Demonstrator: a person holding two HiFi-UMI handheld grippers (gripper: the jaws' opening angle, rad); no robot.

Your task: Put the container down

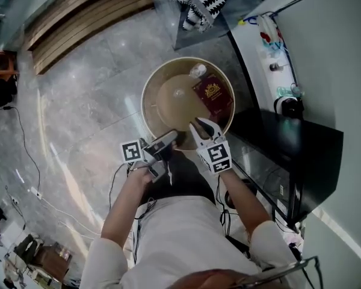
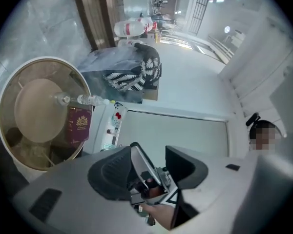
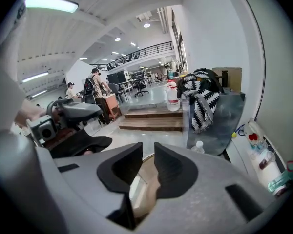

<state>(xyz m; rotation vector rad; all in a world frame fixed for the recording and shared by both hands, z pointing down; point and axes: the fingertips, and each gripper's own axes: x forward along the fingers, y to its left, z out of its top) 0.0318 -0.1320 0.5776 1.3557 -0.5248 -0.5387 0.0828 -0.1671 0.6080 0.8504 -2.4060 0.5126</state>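
We take the container as our landmark: a wide, round, tan tub standing upright on the grey marble floor. Inside it we see a pale round disc toward its left side, a maroon booklet with a gold crest by its right wall, and a clear bottle at its far side. In the head view both tongs sit side by side at the container's near rim, and neither has hold of it. The left tongs stand spread with nothing between the pads. In their own view the container lies off to their left, well apart, and part of the other tongs shows through the gap. The right tongs are drawn nearly together, with a slim gap left between the pads. Nothing is pinched there, and through the gap we see only a stretch of the container's rim and tan inside, beyond the pads. In the head view their tips overlap the near rim, but from there we cannot tell whether they touch it. Beyond the container, a clear box holds a black-and-white patterned cloth. To the container's right runs a white worktop with small items on it, and a black box stands nearer us on that same side.
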